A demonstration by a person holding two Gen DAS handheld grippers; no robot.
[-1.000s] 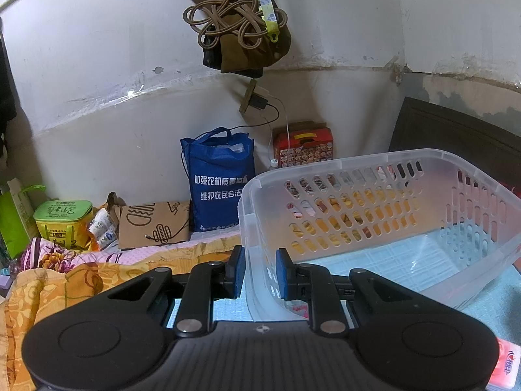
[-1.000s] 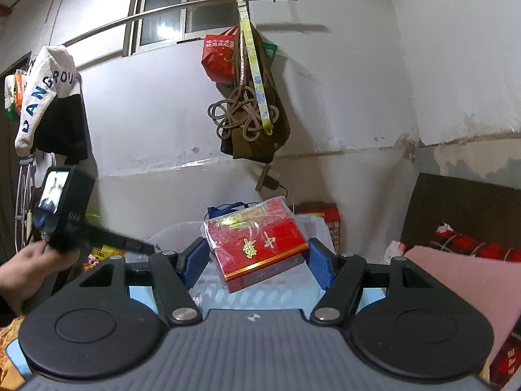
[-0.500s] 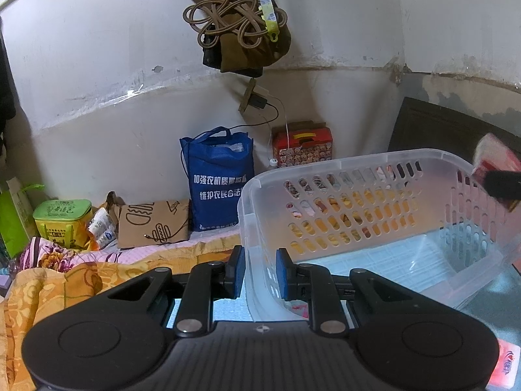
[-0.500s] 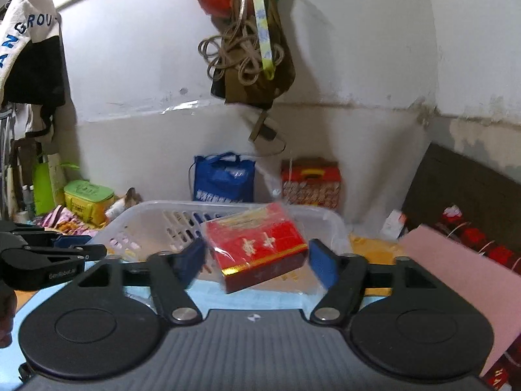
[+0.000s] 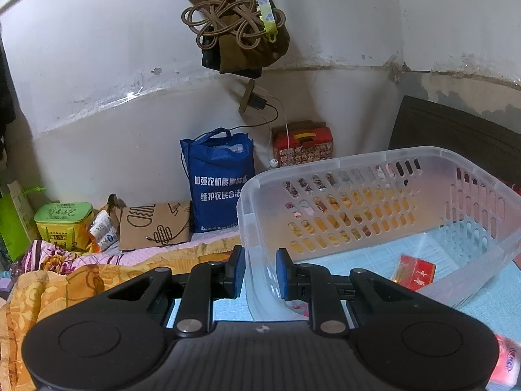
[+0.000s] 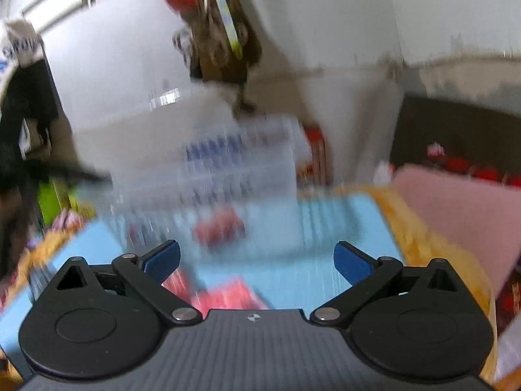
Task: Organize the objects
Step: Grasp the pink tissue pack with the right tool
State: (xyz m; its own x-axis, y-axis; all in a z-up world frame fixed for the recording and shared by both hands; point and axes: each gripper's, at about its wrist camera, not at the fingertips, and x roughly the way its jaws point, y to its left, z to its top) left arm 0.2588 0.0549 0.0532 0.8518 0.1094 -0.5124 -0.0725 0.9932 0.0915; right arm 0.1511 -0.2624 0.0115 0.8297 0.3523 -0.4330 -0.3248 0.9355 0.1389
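Observation:
A clear plastic basket stands on the light blue cloth. My left gripper is shut on the basket's near corner wall, one blue pad on each side of it. A red box with gold trim lies on the basket floor toward the right. The right wrist view is blurred by motion. In it my right gripper has its jaws opening wide with nothing between them. The basket and the red box show as smears ahead of it.
A blue shopping bag, a red tin, a cardboard bag and a green box line the wall. Red packets lie on the cloth under the right gripper. A pink cushion is at the right.
My right gripper has opened and let go of the red box, which now lies in the basket; the right hand has also moved down. The left gripper has kept still on the basket.

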